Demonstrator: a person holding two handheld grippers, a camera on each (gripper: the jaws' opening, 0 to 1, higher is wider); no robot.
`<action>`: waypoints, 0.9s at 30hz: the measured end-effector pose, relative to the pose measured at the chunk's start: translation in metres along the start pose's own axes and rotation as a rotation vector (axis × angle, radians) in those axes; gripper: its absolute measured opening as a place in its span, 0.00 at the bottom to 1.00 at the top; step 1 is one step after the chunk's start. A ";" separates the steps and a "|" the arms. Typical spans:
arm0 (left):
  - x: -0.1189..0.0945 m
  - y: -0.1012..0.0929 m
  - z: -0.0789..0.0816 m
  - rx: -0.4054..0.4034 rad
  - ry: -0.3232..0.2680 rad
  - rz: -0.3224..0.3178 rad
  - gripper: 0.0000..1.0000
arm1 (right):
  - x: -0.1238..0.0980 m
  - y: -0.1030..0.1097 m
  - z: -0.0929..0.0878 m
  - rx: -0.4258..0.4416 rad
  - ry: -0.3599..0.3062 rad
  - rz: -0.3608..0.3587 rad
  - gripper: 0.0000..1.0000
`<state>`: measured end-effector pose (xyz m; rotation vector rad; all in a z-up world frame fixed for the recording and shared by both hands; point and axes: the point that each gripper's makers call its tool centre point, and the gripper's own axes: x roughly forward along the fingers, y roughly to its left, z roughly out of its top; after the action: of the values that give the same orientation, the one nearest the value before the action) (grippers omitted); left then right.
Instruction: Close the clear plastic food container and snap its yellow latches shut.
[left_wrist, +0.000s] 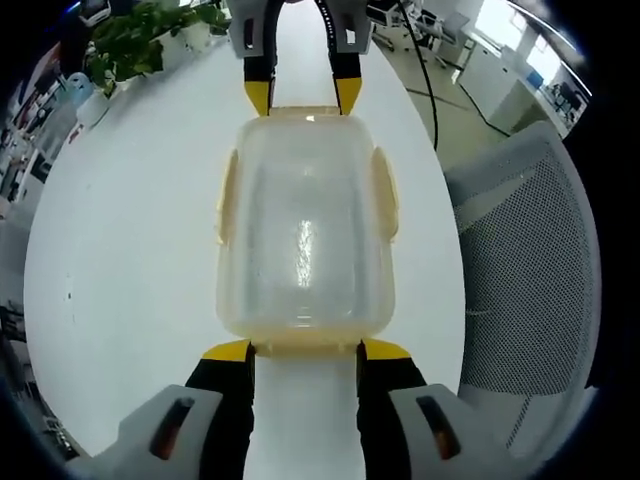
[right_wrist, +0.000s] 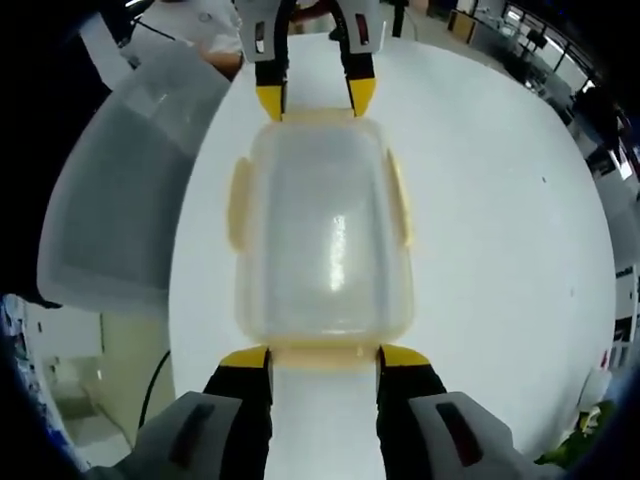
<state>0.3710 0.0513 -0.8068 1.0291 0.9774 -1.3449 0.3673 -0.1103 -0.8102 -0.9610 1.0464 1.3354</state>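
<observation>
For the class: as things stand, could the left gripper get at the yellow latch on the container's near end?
Probably yes: the left gripper sits open right at the container's near-end latch, nothing between them.

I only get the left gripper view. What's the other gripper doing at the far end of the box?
Observer: The right gripper is open. Its yellow tips stand on either side of that end's latch, not clamping it.
Child: Is the lid on at that end?
Observer: It looks seated on the box there, with no gap I can make out.
Child: Anything by the table I'm missing?
Observer: A dark cable runs below the table edge, under the chair.
</observation>
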 end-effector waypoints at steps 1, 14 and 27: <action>0.000 0.000 0.000 -0.004 0.000 -0.002 0.39 | 0.000 -0.001 0.000 -0.009 -0.004 -0.006 0.39; -0.002 0.000 0.003 0.020 0.002 0.006 0.56 | -0.005 -0.010 0.001 -0.008 -0.025 -0.047 0.58; -0.006 0.000 0.000 -0.001 0.006 0.006 0.51 | -0.008 -0.008 -0.002 0.026 -0.009 -0.041 0.52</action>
<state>0.3715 0.0526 -0.8008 1.0354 0.9786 -1.3369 0.3760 -0.1144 -0.8034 -0.9513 1.0298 1.2883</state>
